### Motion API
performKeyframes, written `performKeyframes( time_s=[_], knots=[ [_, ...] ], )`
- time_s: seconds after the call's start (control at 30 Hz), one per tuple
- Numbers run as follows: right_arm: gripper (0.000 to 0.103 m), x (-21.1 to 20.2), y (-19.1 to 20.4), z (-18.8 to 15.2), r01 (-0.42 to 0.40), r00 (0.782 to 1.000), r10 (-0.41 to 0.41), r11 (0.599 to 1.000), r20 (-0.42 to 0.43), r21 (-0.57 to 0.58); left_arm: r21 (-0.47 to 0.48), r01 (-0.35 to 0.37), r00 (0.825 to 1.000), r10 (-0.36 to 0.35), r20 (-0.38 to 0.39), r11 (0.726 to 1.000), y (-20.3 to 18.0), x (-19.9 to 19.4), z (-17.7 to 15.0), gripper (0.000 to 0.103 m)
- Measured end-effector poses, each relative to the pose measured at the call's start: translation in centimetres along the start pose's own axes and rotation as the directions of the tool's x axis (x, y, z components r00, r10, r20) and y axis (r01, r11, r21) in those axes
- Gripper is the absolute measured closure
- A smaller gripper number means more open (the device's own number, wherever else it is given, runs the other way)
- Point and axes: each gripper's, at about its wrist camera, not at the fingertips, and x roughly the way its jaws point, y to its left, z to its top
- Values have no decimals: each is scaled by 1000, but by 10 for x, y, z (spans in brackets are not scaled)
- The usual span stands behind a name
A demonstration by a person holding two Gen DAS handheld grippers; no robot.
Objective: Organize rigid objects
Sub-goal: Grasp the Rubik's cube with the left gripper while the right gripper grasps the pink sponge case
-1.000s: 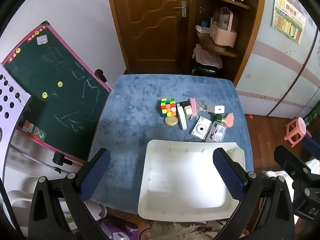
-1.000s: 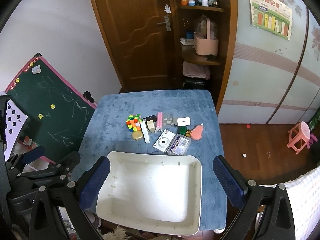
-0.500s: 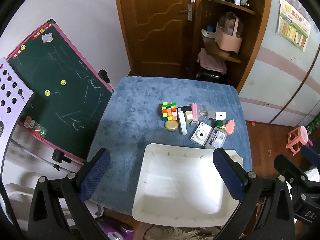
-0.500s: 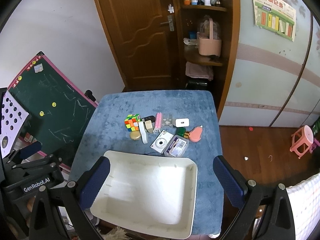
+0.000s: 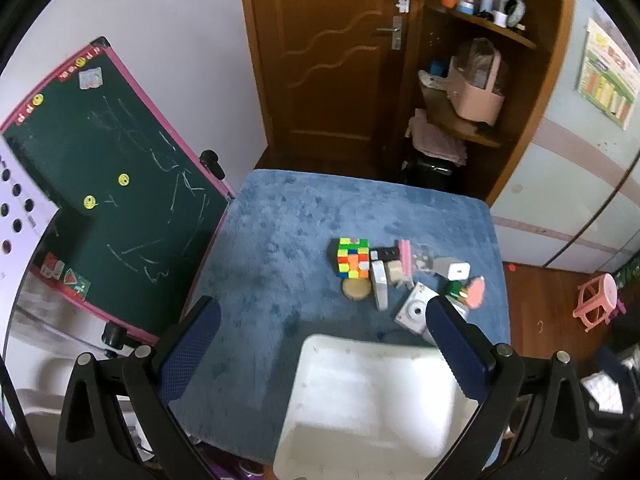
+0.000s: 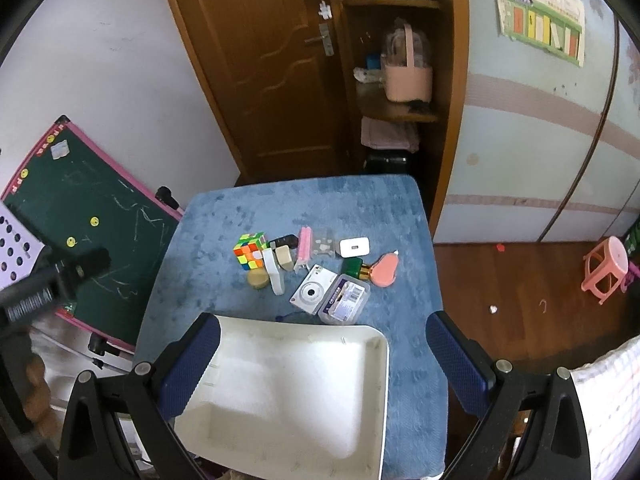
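Both grippers are hovering above the near edge of the table with their blue-padded jaws spread wide, gripping nothing and touching nothing. The left gripper (image 5: 322, 342) is framing the left part of the shallow white rectangular plastic tray (image 5: 372, 408), and the right gripper (image 6: 323, 356) is framing the tray (image 6: 296, 396) from the other side (its left finger overlaps the tray's near-left corner in that view only). The tray is sitting empty at the near edge of the blue plush table cover (image 6: 224, 248), long axis running roughly left to right.

Just beyond the tray's far rim, a white instant camera (image 6: 313, 292) is lying lens up beside a clear plastic case with a printed label (image 6: 345, 300). Farther back, a white oblong bar (image 6: 273, 271) is pointing away from the tray, with a round tan disc (image 6: 257, 279) at its left. Behind them, a multicoloured puzzle cube (image 6: 250, 249), a pink strip (image 6: 305, 245), a white square charger (image 6: 354, 247) and a pear-shaped salmon-pink piece (image 6: 385, 271) are clustering mid-table.
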Motion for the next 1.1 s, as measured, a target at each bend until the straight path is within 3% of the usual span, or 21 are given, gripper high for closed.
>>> performKeyframes(
  time_s=[0.3,0.43,0.57,0.7,0.8,0.87,1.0,1.1],
  knots=[
    [0,68,-10,24,17,994,-5,994,-106,107,54,24,985,-14,-175,998,-6,123,47,1],
    [4,108,-22,34,56,987,-29,984,-161,166,35,57,959,-44,-279,998,-12,193,57,1],
    [8,143,-38,42,111,976,-67,972,-208,208,62,44,936,-19,-350,997,-22,245,57,1],
    [8,173,-56,50,145,970,-90,959,-224,244,59,50,892,-19,-451,997,-26,291,49,2],
    [8,198,-75,55,123,967,-40,938,-251,324,10,64,860,-50,-508,998,-23,315,46,4],
    [10,214,-88,57,151,962,-50,917,-270,368,-21,62,852,-64,-519,998,-22,325,46,4],
    [19,247,-108,57,230,942,-106,896,-319,381,-39,60,842,-72,-535,997,-23,335,47,4],
    [22,272,-120,55,271,924,-130,885,-360,377,-24,59,846,-63,-530,998,-27,338,50,4]
  ],
)
